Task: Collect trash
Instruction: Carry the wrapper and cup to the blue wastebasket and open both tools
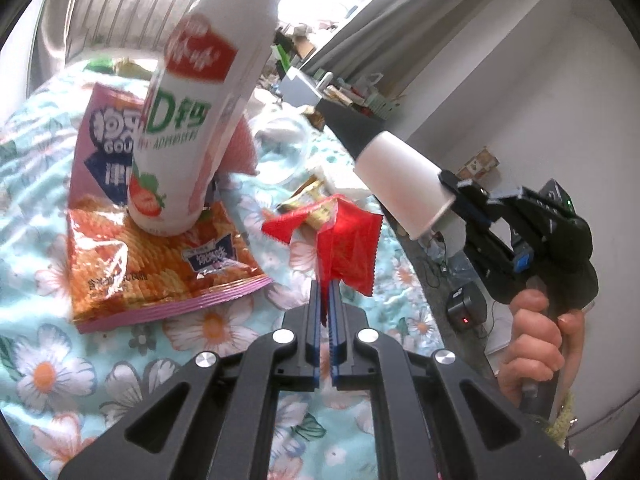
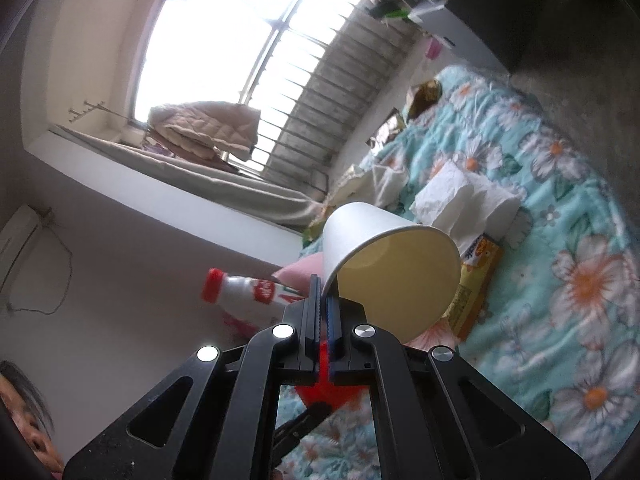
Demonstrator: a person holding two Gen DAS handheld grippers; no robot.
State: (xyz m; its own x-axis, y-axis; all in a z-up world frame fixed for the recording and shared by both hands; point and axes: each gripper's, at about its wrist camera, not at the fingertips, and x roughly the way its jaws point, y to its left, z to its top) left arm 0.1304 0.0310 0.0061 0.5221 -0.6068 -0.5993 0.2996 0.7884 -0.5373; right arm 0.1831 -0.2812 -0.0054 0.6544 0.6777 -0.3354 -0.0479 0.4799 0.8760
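I am holding two pieces of trash at once above the bed (image 1: pixel 48 200), and both grips are thin. My left tool (image 1: pixel 327 292) is clenched on one corner of a red wrapper (image 1: pixel 344 240) — the rest of it is hanging loose and crumpled ahead of the blades, clear of the floral bedspread. My right tool (image 2: pixel 325 300) is pinching the rim of a white paper cup (image 2: pixel 384 264), one blade inside the mouth and one outside, so the cup is sticking out sideways past the tips.

What is worrying me is the cup first: I am gripping only a single wall of paper, and any quick swing or turn may be enough to let it pivot, crease or slide out. The wrapper is slick film held by an edge, so a jerk could be tearing it or pulling it free.

The yogurt bottle (image 1: pixel 200 120) is standing upright on an orange snack bag (image 1: pixel 160 264) just beside the wrapper — a soft, uneven footing. If I am sweeping either tool past it carelessly, I may be tipping it over onto the bed. The tissue roll (image 2: pixel 472 204) and a yellow packet (image 2: pixel 476 280) are lying farther along the bed, not yet collected.
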